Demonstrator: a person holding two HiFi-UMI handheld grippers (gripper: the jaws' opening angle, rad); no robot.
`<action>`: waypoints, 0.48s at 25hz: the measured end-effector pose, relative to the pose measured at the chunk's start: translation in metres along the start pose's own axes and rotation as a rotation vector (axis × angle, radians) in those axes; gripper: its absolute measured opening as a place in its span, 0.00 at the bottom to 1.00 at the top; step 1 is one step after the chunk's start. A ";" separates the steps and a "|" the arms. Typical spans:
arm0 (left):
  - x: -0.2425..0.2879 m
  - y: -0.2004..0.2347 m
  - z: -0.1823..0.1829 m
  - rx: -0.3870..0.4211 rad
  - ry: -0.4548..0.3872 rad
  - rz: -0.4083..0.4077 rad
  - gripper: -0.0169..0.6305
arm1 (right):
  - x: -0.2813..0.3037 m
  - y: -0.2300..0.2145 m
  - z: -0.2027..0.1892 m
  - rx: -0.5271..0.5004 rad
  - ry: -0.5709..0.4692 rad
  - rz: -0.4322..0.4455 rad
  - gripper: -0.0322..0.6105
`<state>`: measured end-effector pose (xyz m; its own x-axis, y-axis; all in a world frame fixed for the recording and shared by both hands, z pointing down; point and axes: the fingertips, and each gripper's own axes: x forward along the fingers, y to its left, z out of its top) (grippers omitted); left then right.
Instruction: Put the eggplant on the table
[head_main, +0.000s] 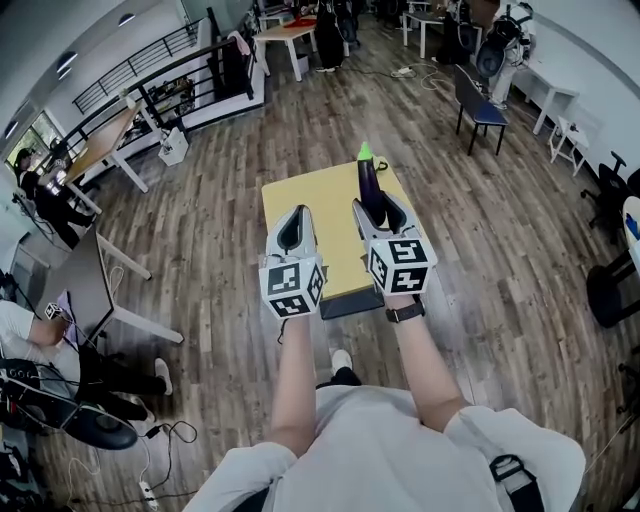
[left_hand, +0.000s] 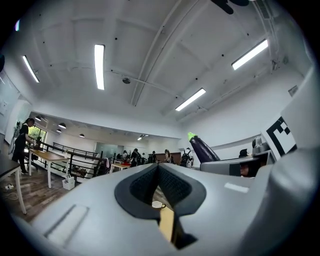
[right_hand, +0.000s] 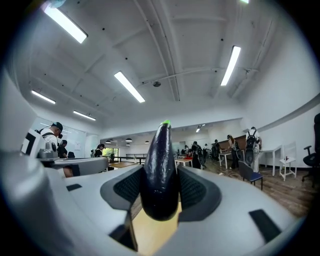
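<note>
**Holding the eggplant over the table**

Pinching the eggplant with the right gripper, dark pads pressed against both of its sides near the thick rounded end. Pointing the slim end with the green tip forward past the jaws and, in the right gripper view, upward. Holding it in the air above the far half of the yellow table top, green tip about over the far edge, nothing of it lying on the top.

Holding the left gripper just beside the right one and about level with it, jaws pressed together at their tips with nothing between them. Showing, through the slot behind those tips, only a strip of yellow table top.

Bearing a marker cube at the back of the right gripper and another cube at the back of the left, both over the near edge of the table. Wearing a dark watch on the right wrist, bare forearms reaching out from a pale shirt.

Standing on a wooden plank floor, the small table straight ahead. Farther off: a blue chair to the right, more tables and a black railing to the left, people at desks, long ceiling lamps overhead.
</note>
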<state>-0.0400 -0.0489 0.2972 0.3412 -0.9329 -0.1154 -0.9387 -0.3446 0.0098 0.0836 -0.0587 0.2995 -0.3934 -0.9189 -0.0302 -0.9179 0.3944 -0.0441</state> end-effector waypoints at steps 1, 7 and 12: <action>0.009 0.006 0.001 0.000 -0.003 -0.002 0.04 | 0.011 0.001 0.002 -0.005 -0.001 0.002 0.38; 0.054 0.047 -0.010 -0.008 0.003 -0.009 0.04 | 0.068 0.004 -0.009 -0.019 0.027 -0.008 0.38; 0.089 0.077 -0.020 -0.011 0.011 -0.021 0.04 | 0.112 0.008 -0.017 -0.032 0.038 -0.011 0.38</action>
<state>-0.0809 -0.1606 0.3077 0.3611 -0.9266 -0.1050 -0.9309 -0.3648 0.0182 0.0312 -0.1591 0.3124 -0.3844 -0.9231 0.0079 -0.9231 0.3843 -0.0118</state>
